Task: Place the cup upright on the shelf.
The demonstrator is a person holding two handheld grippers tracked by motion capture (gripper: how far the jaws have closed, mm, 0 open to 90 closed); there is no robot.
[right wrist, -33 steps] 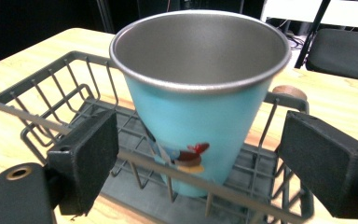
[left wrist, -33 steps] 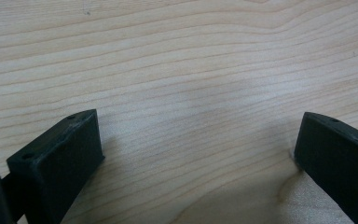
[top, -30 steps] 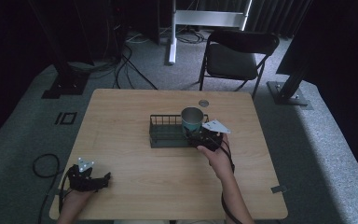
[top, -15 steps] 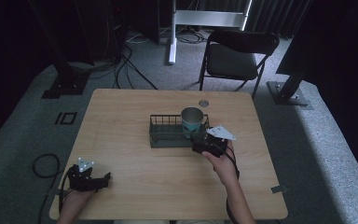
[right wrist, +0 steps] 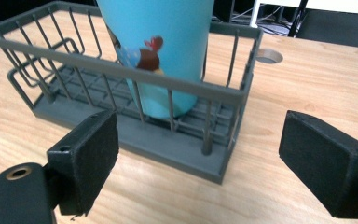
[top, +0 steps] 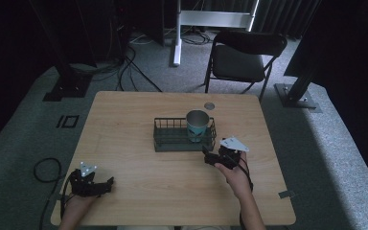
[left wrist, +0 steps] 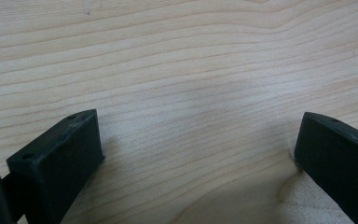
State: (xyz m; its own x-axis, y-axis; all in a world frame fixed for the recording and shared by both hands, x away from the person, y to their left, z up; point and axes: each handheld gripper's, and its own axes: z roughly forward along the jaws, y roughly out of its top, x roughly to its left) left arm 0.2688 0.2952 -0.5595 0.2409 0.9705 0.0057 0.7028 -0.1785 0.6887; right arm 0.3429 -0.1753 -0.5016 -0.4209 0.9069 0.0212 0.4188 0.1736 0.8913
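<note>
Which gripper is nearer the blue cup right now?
Right. The right gripper sits just off the near right corner of the wire basket holding the cup, fingers open. The left gripper rests far off at the table's near left corner, also open.

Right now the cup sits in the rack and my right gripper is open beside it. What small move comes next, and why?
Probably ease the right gripper back a little more. Its jaws are open and empty, near the rack; the cup stands upright inside, so nothing needs holding.
</note>
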